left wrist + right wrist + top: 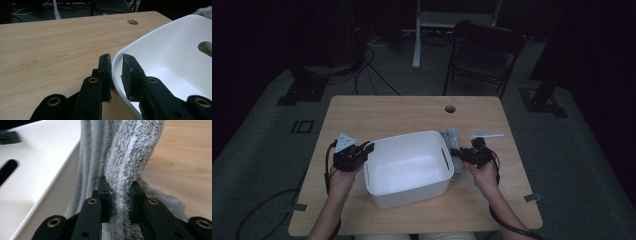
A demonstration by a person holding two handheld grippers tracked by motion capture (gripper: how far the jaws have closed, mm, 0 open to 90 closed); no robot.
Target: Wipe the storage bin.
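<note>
A white plastic tub (409, 136) stands in the middle of the wooden table (387, 112). My left gripper (364, 151) is at its left rim. In the left gripper view its jaws (116, 75) straddle the tub's rim (170, 50), one pad outside and one inside, shut on it. A grey fluffy cloth (451, 140) hangs against the tub's right wall. My right gripper (462, 156) is shut on that cloth. In the right gripper view the cloth (130, 150) is pinched between the pads (120, 195), with the tub's wall (37, 157) to the left.
A round cable hole (450, 108) sits near the table's far edge. A dark folding chair (484, 50) and a white stand (417, 45) are beyond the table. Cables lie on the floor at the left (262, 210).
</note>
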